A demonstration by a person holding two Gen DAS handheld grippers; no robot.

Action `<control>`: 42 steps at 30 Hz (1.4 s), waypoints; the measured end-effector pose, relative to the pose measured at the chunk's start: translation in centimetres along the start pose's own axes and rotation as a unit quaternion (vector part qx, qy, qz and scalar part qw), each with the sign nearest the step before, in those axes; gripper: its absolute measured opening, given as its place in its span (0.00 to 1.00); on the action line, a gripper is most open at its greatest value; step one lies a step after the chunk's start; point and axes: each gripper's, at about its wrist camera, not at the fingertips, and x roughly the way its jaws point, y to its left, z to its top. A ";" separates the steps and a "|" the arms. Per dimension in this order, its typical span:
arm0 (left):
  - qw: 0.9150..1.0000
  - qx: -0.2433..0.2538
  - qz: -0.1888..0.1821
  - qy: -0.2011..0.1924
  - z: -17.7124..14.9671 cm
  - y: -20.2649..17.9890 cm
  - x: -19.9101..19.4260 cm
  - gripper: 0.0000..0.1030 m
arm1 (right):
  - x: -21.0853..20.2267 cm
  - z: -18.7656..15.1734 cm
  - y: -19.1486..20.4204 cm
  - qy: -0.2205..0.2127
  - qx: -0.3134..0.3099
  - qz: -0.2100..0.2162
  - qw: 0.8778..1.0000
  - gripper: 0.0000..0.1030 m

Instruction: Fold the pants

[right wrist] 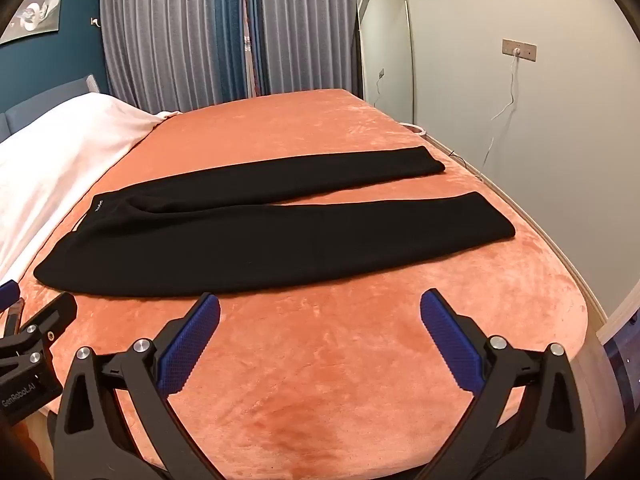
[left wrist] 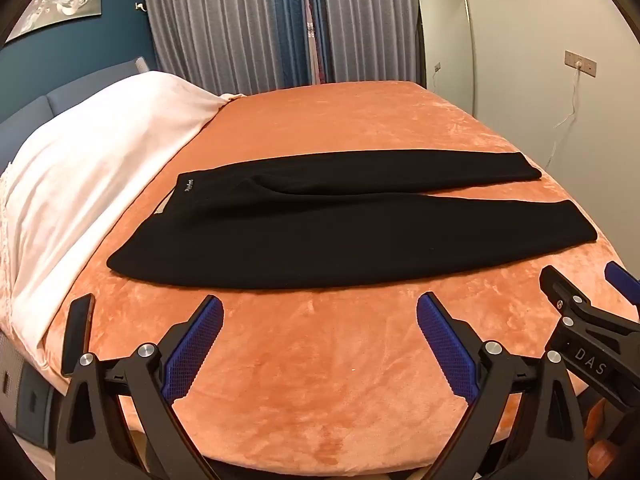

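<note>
Black pants (left wrist: 340, 232) lie flat on the orange bed cover (left wrist: 320, 360), waistband at the left, both legs stretched to the right and slightly apart. They also show in the right wrist view (right wrist: 248, 240). My left gripper (left wrist: 320, 308) is open and empty, hovering short of the near edge of the pants. My right gripper (right wrist: 320, 304) is open and empty, also just short of the near leg. The right gripper shows at the right edge of the left wrist view (left wrist: 584, 280).
A white blanket (left wrist: 92, 168) covers the left side of the bed. A dark phone (left wrist: 78, 332) lies near the bed's left front corner. Curtains (left wrist: 280, 24), a leaning mirror (right wrist: 386, 52) and a wall socket with cable (right wrist: 518, 50) stand beyond the bed.
</note>
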 end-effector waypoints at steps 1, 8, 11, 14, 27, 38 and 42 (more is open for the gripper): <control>1.000 0.001 0.000 0.000 0.0 0.0 0.0 0.92 | 0.0 0.0 -0.1 0.000 0.000 -0.001 1.000 0.96; 1.000 0.001 0.005 0.003 0.0 1.0 0.0 0.92 | -0.1 0.0 0.7 0.001 -0.007 0.003 1.000 0.96; 1.000 -0.001 0.006 0.003 -0.2 1.5 0.0 0.92 | 0.1 0.1 0.6 0.002 -0.002 0.011 1.000 0.96; 1.000 0.004 0.016 0.002 0.3 0.8 -0.2 0.92 | -0.2 0.0 0.9 -0.002 -0.004 0.011 1.000 0.96; 1.000 -0.004 0.026 0.004 -0.2 1.2 0.2 0.93 | -0.7 -0.1 1.5 -0.003 -0.009 0.016 1.000 0.96; 1.000 -0.006 0.025 0.003 -0.4 1.3 0.1 0.93 | -1.0 -0.3 1.6 -0.003 -0.012 0.016 1.000 0.96; 1.000 -0.008 0.027 0.003 -0.4 1.3 0.1 0.93 | -1.1 -0.2 1.8 -0.004 -0.013 0.017 1.000 0.96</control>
